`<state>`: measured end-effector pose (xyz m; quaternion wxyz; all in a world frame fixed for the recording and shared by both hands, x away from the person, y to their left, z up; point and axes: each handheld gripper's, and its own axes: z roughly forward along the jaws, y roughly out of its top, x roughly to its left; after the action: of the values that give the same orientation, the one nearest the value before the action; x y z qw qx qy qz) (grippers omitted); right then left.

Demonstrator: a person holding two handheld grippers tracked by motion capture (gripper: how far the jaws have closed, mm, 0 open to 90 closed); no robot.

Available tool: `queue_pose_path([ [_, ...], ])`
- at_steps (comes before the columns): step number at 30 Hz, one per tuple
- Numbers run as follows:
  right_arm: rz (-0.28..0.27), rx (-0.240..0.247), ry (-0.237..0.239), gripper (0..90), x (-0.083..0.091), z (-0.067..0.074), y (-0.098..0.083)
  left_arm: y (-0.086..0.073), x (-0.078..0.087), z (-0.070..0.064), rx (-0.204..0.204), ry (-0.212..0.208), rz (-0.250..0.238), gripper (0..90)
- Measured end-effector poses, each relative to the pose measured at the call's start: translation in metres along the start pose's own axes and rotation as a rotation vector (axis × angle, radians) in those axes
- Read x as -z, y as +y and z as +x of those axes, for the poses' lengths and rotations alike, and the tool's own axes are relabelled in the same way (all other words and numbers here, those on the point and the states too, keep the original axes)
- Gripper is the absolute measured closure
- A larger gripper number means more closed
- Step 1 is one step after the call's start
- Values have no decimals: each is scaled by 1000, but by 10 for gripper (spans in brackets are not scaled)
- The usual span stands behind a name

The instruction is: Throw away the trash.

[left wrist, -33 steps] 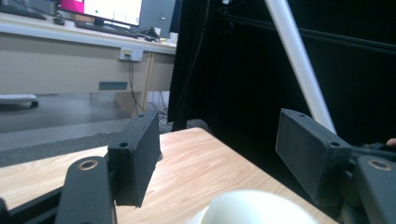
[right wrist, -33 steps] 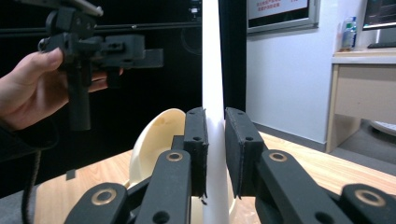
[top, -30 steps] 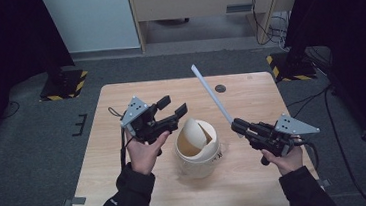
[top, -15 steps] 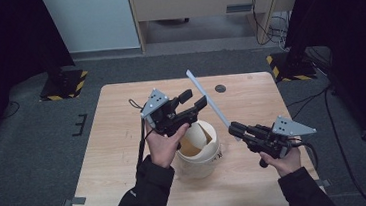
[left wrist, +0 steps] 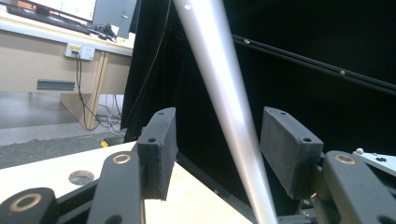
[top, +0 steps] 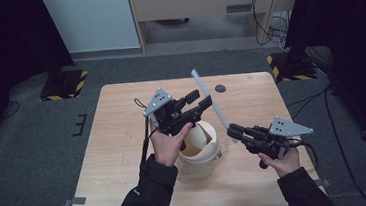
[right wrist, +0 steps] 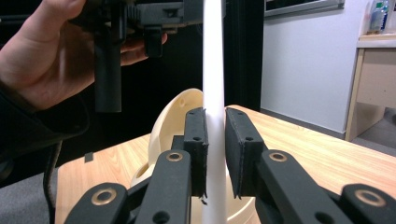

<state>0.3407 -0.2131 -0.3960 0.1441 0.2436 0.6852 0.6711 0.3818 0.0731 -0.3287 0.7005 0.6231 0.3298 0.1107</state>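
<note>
The right tongs (top: 231, 130) are clamped on the lower end of a long pale strip (top: 210, 100). In the right gripper view both pads (right wrist: 196, 140) press flat against the strip (right wrist: 214, 70), which rises straight up between them.

In the high view the strip slants up and away from the right tongs toward the far middle of the worktop (top: 124, 138), its free end in the air, clear of the surface.

The left tongs (top: 202, 100) are held above the worktop, level with the middle of the strip and pointing toward it. Their jaws have just been closing and now stand about half wide. In the left gripper view the strip (left wrist: 224, 107) passes between the two pads (left wrist: 161, 144) with a gap showing on each side, so no grip is made on that side.

A cream bucket (top: 200, 154) stands on the worktop between the two hands, just below the left hand (top: 167, 144) and near the right tongs. Its opening faces up, with a curved cream flap standing inside the rim. The right gripper view shows the bucket (right wrist: 173, 126) directly behind the clamped strip.

A small round hole (top: 220, 88) sits in the worktop near its far edge, beyond the strip.
</note>
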Motion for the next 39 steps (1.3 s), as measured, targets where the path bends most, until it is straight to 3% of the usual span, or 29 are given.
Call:
queue_pose_path([
  [2,7,-3,1,793,0,1,-1,0,-1,-1,-3,-12,1,456],
  [6,11,-1,5,793,-1,1,-1,-1,-1,-2,-14,-17,14,555],
  [7,9,1,6,793,-1,1,-1,-1,-2,-2,-10,-19,13,555],
  [11,17,4,9,793,-2,1,-2,-1,-3,-2,30,-31,24,709],
  [14,23,4,10,794,-2,1,-2,-1,-4,-2,64,-56,20,736],
  [19,33,8,11,793,-3,1,-3,-1,-4,-6,69,-84,15,761],
  [25,25,-2,12,766,-3,1,-3,1,-5,-13,49,-118,9,788],
  [28,10,-29,11,713,-1,0,0,6,-3,-21,-5,-119,-10,796],
  [31,-13,-37,6,684,3,-1,4,9,-1,-23,-19,-122,-20,797],
  [35,-55,-52,-43,619,14,-10,10,15,7,-25,-42,-123,-45,796],
  [39,-41,-61,-138,536,22,-22,4,20,17,-27,-46,-130,-64,796],
])
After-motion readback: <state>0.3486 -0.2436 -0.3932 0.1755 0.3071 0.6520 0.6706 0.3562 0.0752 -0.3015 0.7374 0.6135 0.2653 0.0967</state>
